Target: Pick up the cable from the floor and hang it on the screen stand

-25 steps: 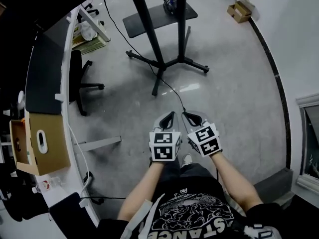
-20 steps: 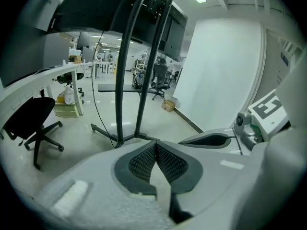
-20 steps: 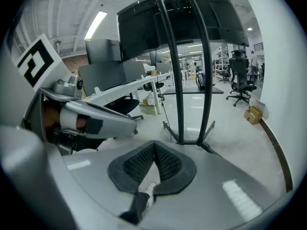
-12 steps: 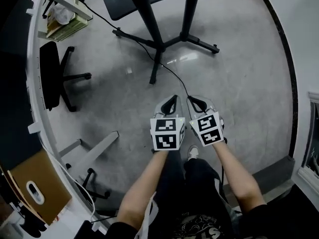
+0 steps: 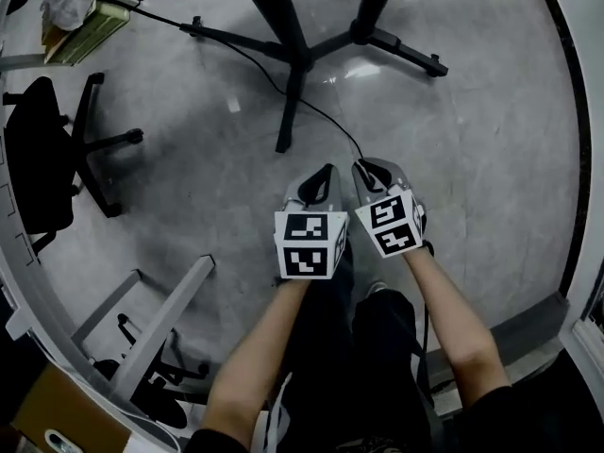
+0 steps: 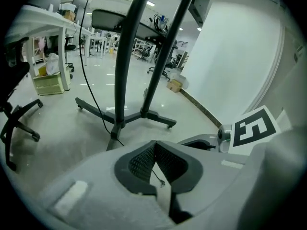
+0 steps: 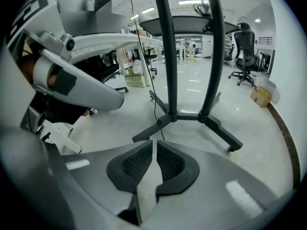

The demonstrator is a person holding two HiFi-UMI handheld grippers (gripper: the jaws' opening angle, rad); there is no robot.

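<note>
Nearer the screen stand [image 5: 291,102], left hand-held gripper [image 5: 327,169] and right hand-held gripper [image 5: 360,166] clenched empty; cable [image 5: 322,112] vanishes beneath.

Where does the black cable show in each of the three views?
Head view: the cable crosses the centre, from the stand base to the right gripper.
Left gripper view: left of centre, dropping beside the stand base.
Right gripper view: centre, dropping to the jaw tips.
Shared landmark: the stand base.
</note>
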